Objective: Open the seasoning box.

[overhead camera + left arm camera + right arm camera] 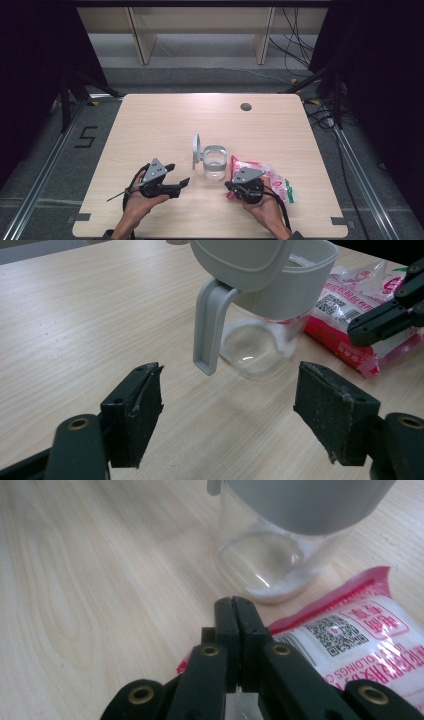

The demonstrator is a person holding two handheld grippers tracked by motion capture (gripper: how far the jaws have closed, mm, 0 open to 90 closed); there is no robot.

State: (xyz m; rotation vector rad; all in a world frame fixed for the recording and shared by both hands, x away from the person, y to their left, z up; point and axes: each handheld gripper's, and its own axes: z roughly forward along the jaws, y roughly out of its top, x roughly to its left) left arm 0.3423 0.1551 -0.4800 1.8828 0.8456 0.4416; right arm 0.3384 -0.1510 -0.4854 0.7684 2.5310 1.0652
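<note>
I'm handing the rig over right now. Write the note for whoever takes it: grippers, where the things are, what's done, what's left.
Left gripper: open, holding nothing, aimed at the jar's grey handle.
Right gripper: jaws shut at the near corner of the pink bag; it seems pinched, though the contact is hard to see.
Jar: upright mid-table, grey lid flipped open, a little white powder at the bottom.
Bag lies flat on the table, right of the jar.
Done: lid open, bag corner apparently gripped.
Left, probably: steady the jar, lift the bag, pour.

Jar (215,163) mid-table (165,120), packet (270,177) just right, lid (196,150) upright at its left.
</note>
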